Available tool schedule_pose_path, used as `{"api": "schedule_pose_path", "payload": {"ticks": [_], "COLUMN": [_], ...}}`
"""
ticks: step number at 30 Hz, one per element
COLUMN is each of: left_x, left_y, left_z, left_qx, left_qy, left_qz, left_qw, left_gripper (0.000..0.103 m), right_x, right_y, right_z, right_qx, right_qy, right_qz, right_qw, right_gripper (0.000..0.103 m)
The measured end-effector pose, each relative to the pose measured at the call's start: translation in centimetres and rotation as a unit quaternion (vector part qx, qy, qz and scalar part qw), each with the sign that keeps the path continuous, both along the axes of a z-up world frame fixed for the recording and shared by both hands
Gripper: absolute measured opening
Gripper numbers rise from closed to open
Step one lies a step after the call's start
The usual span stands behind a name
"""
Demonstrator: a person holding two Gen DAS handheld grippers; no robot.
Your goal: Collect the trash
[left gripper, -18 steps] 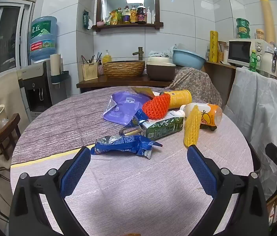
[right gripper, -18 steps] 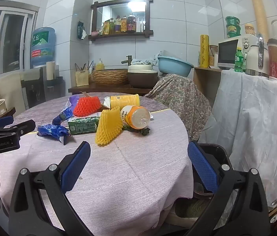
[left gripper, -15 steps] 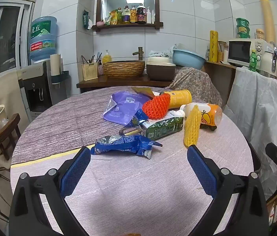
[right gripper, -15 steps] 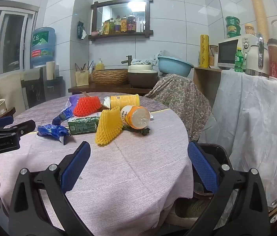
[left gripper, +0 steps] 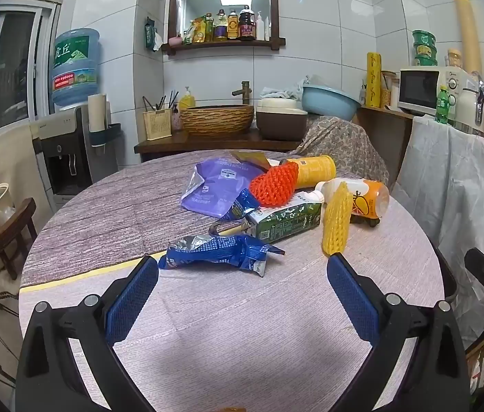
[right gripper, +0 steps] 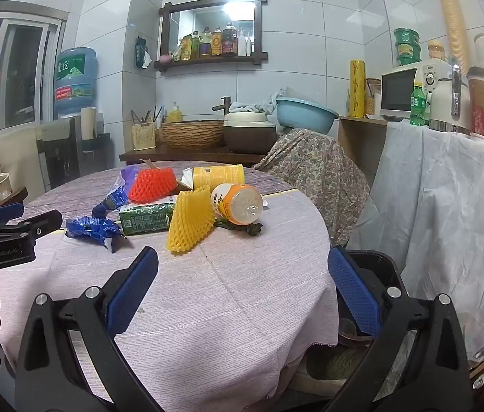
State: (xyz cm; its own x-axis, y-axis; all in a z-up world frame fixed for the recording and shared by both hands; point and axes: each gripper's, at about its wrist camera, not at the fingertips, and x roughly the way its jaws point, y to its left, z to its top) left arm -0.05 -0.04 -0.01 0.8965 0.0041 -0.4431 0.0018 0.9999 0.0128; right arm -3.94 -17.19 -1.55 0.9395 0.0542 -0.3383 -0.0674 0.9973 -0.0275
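Observation:
Trash lies in a pile on the round table (left gripper: 242, 326): a blue crumpled wrapper (left gripper: 218, 250), a green carton (left gripper: 285, 219), a yellow foam net (left gripper: 337, 221), an orange foam net (left gripper: 274, 185), an orange bottle (left gripper: 365, 197), a yellow can (left gripper: 314, 170) and a purple bag (left gripper: 219, 185). My left gripper (left gripper: 242, 292) is open and empty, just short of the blue wrapper. My right gripper (right gripper: 242, 288) is open and empty, short of the yellow foam net (right gripper: 190, 223), over the table's right edge. A black bin (right gripper: 372, 274) sits under that edge.
A cloth-covered chair (right gripper: 310, 168) stands behind the table. A white-draped counter (right gripper: 448, 189) with a microwave (right gripper: 403, 89) is on the right. A water dispenser (left gripper: 67, 144) and a wooden stool (left gripper: 12, 226) are on the left. A sink counter (left gripper: 218, 137) is at the back.

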Motion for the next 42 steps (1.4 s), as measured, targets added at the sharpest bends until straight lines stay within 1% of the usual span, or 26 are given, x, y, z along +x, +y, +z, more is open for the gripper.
{"api": "schedule_pose_path", "payload": {"ticks": [28, 31, 42], "left_x": [-0.1, -0.08, -0.1], "left_y": [-0.04, -0.02, -0.03], "left_z": [-0.35, -0.33, -0.37], "left_qx": [0.002, 0.002, 0.003], "left_qy": [0.001, 0.001, 0.001], "left_qz": [-0.001, -0.001, 0.0], "left_qw": [1.0, 1.0, 1.0], "left_gripper": [0.098, 0.098, 0.098], "right_x": [-0.11, 0.14, 0.18], "right_y": [-0.19, 0.34, 0.07], "right_z": [0.25, -0.22, -0.08], "right_qx": [0.0, 0.0, 0.0], "right_qy": [-0.001, 0.0, 0.0], "right_qz": [0.002, 0.002, 0.002], "right_qw": [1.0, 1.0, 1.0], "right_gripper": [0.098, 0.098, 0.098]}}
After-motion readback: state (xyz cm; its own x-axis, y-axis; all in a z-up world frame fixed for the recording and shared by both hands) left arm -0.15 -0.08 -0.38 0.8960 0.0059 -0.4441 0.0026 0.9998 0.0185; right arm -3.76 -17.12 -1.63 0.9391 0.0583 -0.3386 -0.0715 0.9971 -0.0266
